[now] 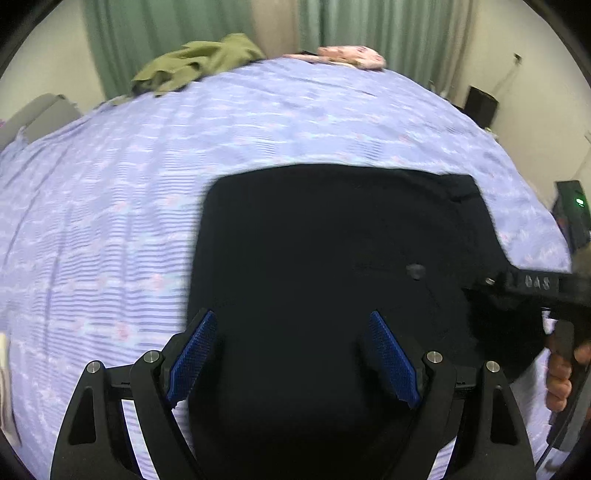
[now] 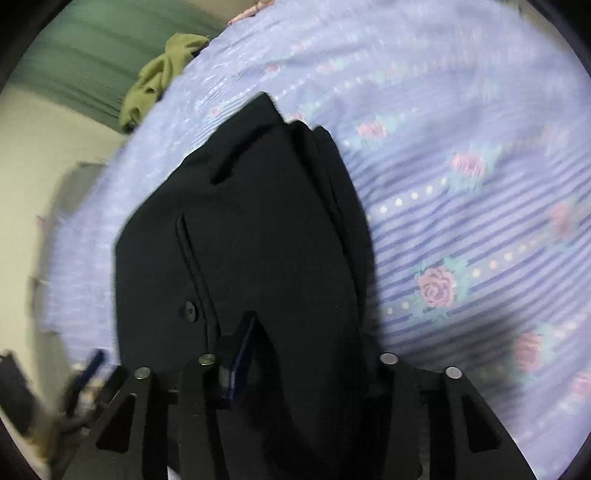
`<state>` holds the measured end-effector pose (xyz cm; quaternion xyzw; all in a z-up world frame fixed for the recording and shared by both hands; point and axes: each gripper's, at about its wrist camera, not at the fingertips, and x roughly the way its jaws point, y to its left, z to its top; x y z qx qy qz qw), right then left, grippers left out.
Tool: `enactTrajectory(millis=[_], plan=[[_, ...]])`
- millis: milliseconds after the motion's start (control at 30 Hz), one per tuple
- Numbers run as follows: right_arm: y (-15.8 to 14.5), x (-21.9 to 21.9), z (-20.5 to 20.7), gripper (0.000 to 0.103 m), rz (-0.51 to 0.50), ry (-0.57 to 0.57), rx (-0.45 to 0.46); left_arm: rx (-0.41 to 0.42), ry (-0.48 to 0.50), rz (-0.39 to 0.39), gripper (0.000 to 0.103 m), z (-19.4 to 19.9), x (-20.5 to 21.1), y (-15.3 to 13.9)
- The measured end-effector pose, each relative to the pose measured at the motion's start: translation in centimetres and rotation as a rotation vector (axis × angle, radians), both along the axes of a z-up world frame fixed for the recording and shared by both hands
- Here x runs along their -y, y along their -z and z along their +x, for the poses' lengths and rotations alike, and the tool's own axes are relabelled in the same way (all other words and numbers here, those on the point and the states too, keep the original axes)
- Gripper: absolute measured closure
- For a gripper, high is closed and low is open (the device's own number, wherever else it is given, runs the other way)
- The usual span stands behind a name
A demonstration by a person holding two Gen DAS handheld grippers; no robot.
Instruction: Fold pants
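Observation:
The black pants [image 1: 332, 251] lie folded into a compact block on the lilac striped bedsheet [image 1: 147, 166]. My left gripper [image 1: 293, 321] is open, its blue pads [image 1: 195, 354] spread wide just above the near edge of the pants. The right gripper shows at the right edge of the left wrist view [image 1: 517, 291], at the pants' right side. In the right wrist view the pants [image 2: 258, 229] fill the middle, with a pocket slit and a button [image 2: 189, 309]. The fabric drapes over my right gripper [image 2: 295, 332]; only its left finger [image 2: 242, 347] shows.
An olive green garment [image 1: 195, 61] and a pink floral item [image 1: 351, 55] lie at the far edge of the bed. Green curtains [image 1: 369, 29] hang behind. A dark box [image 1: 480, 105] and a device with a green light [image 1: 580, 201] stand at the right.

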<state>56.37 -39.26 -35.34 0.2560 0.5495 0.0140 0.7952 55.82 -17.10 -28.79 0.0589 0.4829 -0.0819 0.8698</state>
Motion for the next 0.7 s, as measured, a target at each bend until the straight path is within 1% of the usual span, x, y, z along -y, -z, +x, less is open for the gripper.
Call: enactTrajectory(millis=[100, 167, 200, 267, 300, 333, 367, 433, 467, 567, 633, 667, 700], plan=[[-1.7, -2.6, 0.0, 0.062, -0.200, -0.042, 0.018, 0.004, -0.018, -0.009, 0.018, 0.6, -2.5, -0.2], [-2.3, -3.8, 0.1, 0.062, -0.305, -0.079, 0.027, -0.014, -0.024, -0.046, 0.018, 1.5, -4.6, 0.2], [-2.5, -4.3, 0.1, 0.062, -0.351, -0.094, 0.031, -0.036, -0.029, -0.084, 0.018, 2.1, -5.6, 0.5], [-2.9, -5.3, 0.0, 0.062, -0.429, -0.123, 0.042, -0.097, -0.053, -0.183, 0.018, 3.1, -7.6, 1.6], [-3.0, -5.8, 0.0, 0.062, -0.465, -0.135, 0.046, -0.136, -0.076, -0.244, 0.018, 3.8, -8.7, 2.5], [-3.0, -6.2, 0.0, 0.062, -0.489, -0.141, 0.049, -0.159, -0.098, -0.279, 0.018, 4.0, -9.4, 3.1], [-3.2, -5.3, -0.4, 0.062, -0.497, -0.144, 0.049, -0.182, -0.120, -0.326, 0.018, 4.4, -10.1, 3.7], [-3.2, -5.3, -0.4, 0.062, -0.499, -0.146, 0.049, -0.251, -0.153, -0.458, 0.018, 5.1, -11.4, 5.3], [-3.0, -5.3, -0.3, 0.062, -0.496, -0.147, 0.050, -0.269, -0.170, -0.492, 0.018, 5.3, -11.7, 6.0], [-2.7, -5.0, -0.3, 0.062, -0.504, -0.159, 0.052, -0.264, -0.135, -0.494, 0.016, 5.6, -10.8, 6.8], [-2.7, -4.9, -0.2, 0.062, -0.499, -0.161, 0.055, -0.274, -0.117, -0.525, 0.016, 5.5, -10.1, 6.7], [-2.6, -4.7, -0.2, 0.062, -0.487, -0.158, 0.055, -0.295, -0.076, -0.572, 0.021, 5.3, -9.7, 6.3], [-2.5, -4.5, -0.1, 0.062, -0.474, -0.152, 0.056, -0.325, -0.026, -0.649, 0.022, 5.1, -9.4, 5.9]])
